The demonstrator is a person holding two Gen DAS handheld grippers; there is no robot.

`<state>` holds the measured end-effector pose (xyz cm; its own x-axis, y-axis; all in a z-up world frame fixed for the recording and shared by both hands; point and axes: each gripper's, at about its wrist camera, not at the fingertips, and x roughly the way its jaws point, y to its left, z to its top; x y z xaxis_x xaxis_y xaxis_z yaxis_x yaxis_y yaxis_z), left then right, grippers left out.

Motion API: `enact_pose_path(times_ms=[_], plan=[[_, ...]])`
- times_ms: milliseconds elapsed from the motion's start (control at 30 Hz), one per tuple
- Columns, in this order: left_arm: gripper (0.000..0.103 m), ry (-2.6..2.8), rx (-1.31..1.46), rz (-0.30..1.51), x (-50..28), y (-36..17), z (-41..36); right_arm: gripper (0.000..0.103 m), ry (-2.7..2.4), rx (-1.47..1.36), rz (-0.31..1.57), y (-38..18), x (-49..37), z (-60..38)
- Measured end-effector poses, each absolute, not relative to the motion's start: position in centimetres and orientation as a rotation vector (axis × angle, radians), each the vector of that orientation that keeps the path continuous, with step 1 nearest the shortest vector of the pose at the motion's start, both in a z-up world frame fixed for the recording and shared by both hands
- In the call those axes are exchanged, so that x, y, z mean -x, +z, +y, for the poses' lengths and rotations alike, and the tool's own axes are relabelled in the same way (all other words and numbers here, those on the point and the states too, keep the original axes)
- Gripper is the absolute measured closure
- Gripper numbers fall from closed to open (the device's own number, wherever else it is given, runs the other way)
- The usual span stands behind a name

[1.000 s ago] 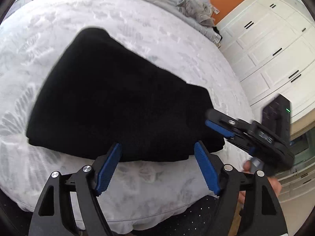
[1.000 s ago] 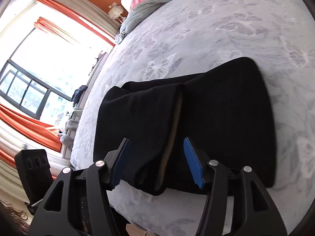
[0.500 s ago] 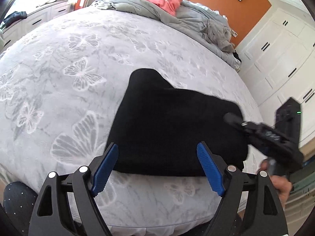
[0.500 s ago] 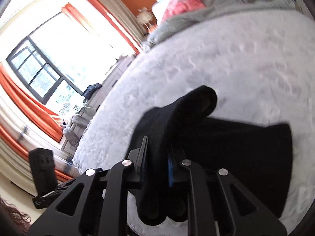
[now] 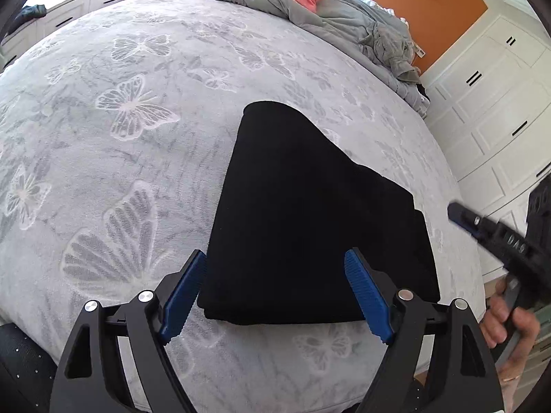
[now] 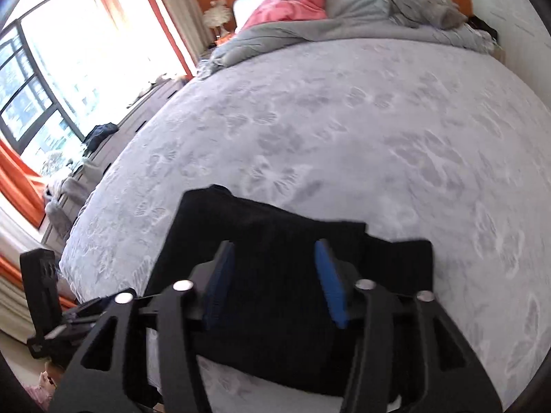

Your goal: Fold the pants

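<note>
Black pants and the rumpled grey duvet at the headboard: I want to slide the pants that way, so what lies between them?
Only bare butterfly-print bedspread lies between the black pants and the grey duvet; both wrist views show this.

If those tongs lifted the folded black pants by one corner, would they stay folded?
Probably not. The black pants look like soft, floppy knit, so the layers would likely droop and unfold. Lying flat on the plush bedspread, they would probably drag rather than slide.

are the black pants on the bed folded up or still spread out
Folded. The pants lie as a compact, layered block on the bed, with stacked edges at the right side; neither gripper holds them.
</note>
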<state>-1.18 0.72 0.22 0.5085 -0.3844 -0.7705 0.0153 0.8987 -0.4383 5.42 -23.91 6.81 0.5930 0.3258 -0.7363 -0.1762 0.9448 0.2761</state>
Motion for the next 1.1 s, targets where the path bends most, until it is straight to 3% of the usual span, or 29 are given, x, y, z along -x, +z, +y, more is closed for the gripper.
enact_pose_path(times_ms=[100, 133, 200, 233, 333, 433, 533, 567, 700, 800, 867, 900, 933, 967, 1000, 1100], plan=[[0.024, -0.238, 0.391, 1.021, 1.1, -0.1, 0.2, 0.043, 0.363, -0.098, 0.944, 5.2, -9.8, -19.4], [0.024, -0.238, 0.383, 1.029, 1.1, -0.3, 0.1, 0.050, 0.411, -0.103, 0.973, 4.3, -11.1, -17.8], [0.024, -0.244, 0.374, 1.044, 1.0, -0.6, -0.1, 0.084, 0.505, -0.117, 1.056, 2.2, -13.3, -14.5], [0.024, -0.247, 0.371, 1.048, 1.0, -0.8, -0.1, 0.090, 0.532, -0.118, 1.097, 0.9, -14.3, -13.0], [0.024, -0.244, 0.331, 1.045, 1.0, -1.1, -0.1, 0.094, 0.458, -0.028, 1.136, -1.9, -16.4, -10.5], [0.024, -0.237, 0.304, 1.060, 0.7, -1.6, -0.1, 0.094, 0.401, -0.154, 1.115, -1.2, -17.4, -13.0], [0.024, -0.240, 0.316, 1.087, 0.4, -2.2, 0.3, 0.075, 0.303, -0.198, 0.984, 3.0, -12.5, -18.7], [0.024, -0.239, 0.321, 1.090, 0.3, -2.3, 0.6, 0.064, 0.275, -0.215, 0.969, 3.7, -10.7, -20.6], [0.024, -0.238, 0.363, 1.082, 0.2, -2.4, 1.8, 0.057, 0.159, -0.331, 1.042, 1.5, -3.0, -28.6], [0.024, -0.230, 0.359, 1.074, 0.5, -2.2, 1.6, 0.053, 0.157, -0.426, 1.099, -1.5, -1.1, -30.1], [0.024, -0.227, 0.340, 1.079, 0.7, -2.0, 1.0, 0.044, 0.218, -0.503, 1.097, -3.1, -1.2, -29.6], [0.024, -0.226, 0.337, 1.080, 0.9, -1.8, 0.7, 0.044, 0.219, -0.498, 1.082, -3.4, -1.5, -28.8], [0.024, -0.231, 0.342, 1.080, 1.1, -1.6, 0.5, 0.053, 0.207, -0.471, 1.069, -3.3, -1.9, -28.0], [0.024, -0.239, 0.346, 1.081, 1.2, -1.4, 0.4, 0.077, 0.191, -0.448, 1.069, -3.0, -2.3, -27.5], [0.024, -0.247, 0.349, 1.084, 1.4, -1.1, 0.2, 0.087, 0.217, -0.455, 1.061, -2.1, -2.7, -27.1], [0.024, -0.268, 0.355, 1.075, 1.8, 0.1, -0.2, 0.088, 0.264, -0.390, 0.926, 4.4, -2.0, -26.1]])
